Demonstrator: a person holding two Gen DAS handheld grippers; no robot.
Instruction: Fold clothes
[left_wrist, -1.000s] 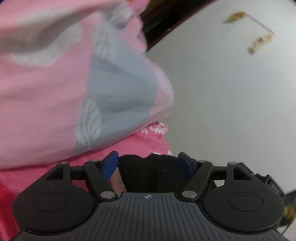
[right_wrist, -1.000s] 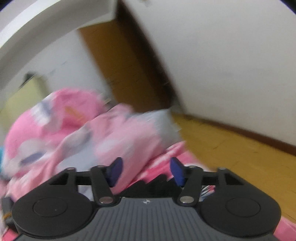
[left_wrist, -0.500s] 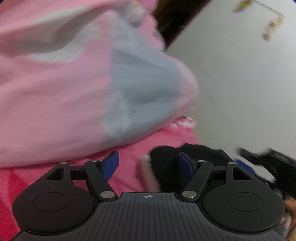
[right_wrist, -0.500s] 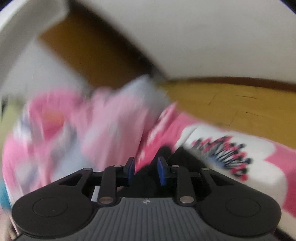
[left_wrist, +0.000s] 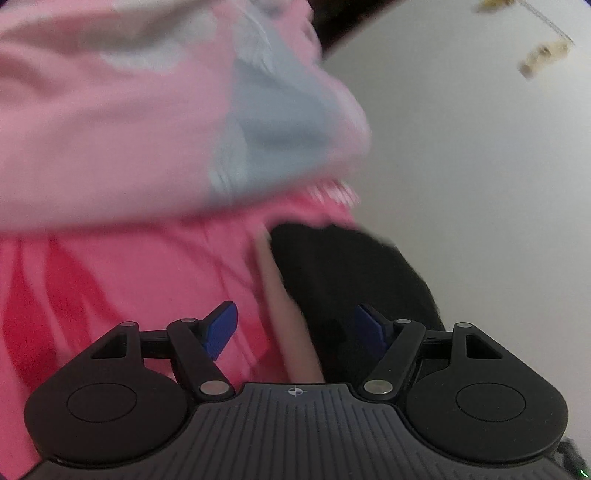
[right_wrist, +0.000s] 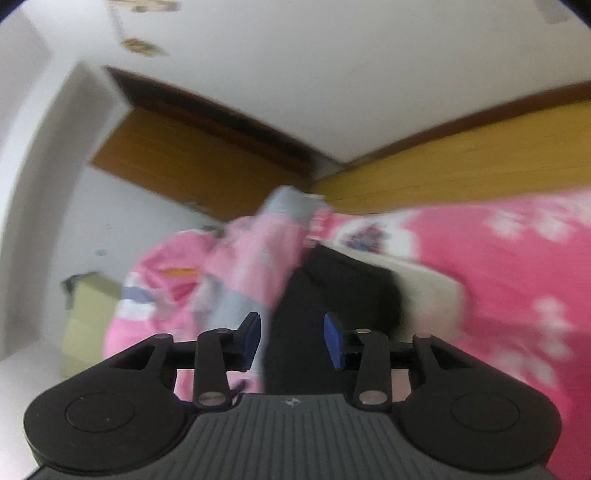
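Here: left gripper (left_wrist: 295, 326), jaws wide apart, nothing clamped, over black garment (left_wrist: 343, 280) on pink bedding (left_wrist: 129, 280). Right gripper (right_wrist: 292, 338), jaws opening, same black garment (right_wrist: 332, 291) lying between pads, not pressed. Pink-and-grey quilt (left_wrist: 166, 122) bunched beside garment. Both views blurred.

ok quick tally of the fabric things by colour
black: 1, garment
pale pink and grey: 1, bundle
hot pink floral: 1, bedspread
total: 3
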